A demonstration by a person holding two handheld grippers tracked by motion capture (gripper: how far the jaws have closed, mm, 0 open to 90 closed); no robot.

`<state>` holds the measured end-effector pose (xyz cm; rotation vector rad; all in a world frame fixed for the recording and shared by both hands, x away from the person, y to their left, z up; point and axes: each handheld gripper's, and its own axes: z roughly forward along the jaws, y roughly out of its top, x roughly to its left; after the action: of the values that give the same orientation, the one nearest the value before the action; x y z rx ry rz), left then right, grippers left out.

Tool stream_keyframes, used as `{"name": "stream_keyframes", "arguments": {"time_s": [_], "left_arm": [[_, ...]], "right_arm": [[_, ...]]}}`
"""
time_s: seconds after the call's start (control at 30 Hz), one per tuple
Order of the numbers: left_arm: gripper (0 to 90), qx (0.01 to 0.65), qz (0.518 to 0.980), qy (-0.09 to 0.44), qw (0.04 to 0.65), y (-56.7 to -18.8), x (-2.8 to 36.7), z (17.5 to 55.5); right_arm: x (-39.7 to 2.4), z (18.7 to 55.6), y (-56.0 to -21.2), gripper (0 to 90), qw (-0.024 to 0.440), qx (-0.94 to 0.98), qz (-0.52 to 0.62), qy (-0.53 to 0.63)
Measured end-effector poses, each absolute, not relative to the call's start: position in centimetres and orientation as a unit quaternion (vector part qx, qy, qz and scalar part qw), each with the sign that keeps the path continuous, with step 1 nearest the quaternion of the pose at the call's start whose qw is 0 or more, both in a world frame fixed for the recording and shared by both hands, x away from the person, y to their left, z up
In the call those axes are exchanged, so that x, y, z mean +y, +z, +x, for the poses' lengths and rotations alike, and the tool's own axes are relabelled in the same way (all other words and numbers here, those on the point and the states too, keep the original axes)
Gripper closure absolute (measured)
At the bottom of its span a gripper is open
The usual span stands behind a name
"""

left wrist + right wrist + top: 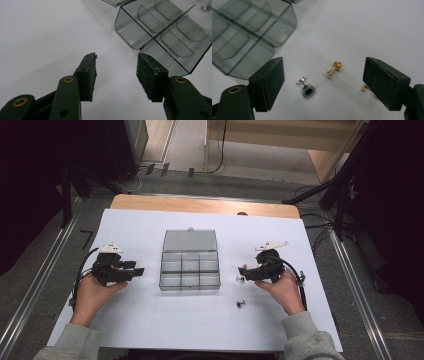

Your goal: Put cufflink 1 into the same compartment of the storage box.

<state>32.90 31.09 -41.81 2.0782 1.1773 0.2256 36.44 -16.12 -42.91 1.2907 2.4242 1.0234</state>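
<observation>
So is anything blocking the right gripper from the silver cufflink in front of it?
Nothing visible. The right gripper has its jaws wide open, and the silver cufflink lies on bare white table just ahead of them. A gold cufflink lies beside it, apart. The clear box sits off to one side.

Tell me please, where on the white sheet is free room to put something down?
The sheet is bare along the near edge between the hands, and left of the box behind the left gripper. It is crowded between the box and the right gripper, where cufflinks lie.
</observation>
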Motion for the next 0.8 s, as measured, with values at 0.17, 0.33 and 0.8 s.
{"name": "stream_keyframes", "arguments": {"time_s": [0.17,0.33,0.8], "left_arm": [[51.4,0.482,0.795,0.079,0.358,-41.58,31.47,32.86],[52.1,0.477,0.803,0.07,0.352,-41.75,31.25,32.83],[40.5,0.478,0.803,0.078,0.346,-41.47,31.12,33.1]], "right_arm": [[-16.08,36.1,-42.63,30.4,0.108,0.835,0.42,0.339],[-15.95,36.26,-42.56,38.0,0.096,0.842,0.411,0.336],[-16.22,36.05,-42.16,44.1,0.076,0.85,0.414,0.316]]}}
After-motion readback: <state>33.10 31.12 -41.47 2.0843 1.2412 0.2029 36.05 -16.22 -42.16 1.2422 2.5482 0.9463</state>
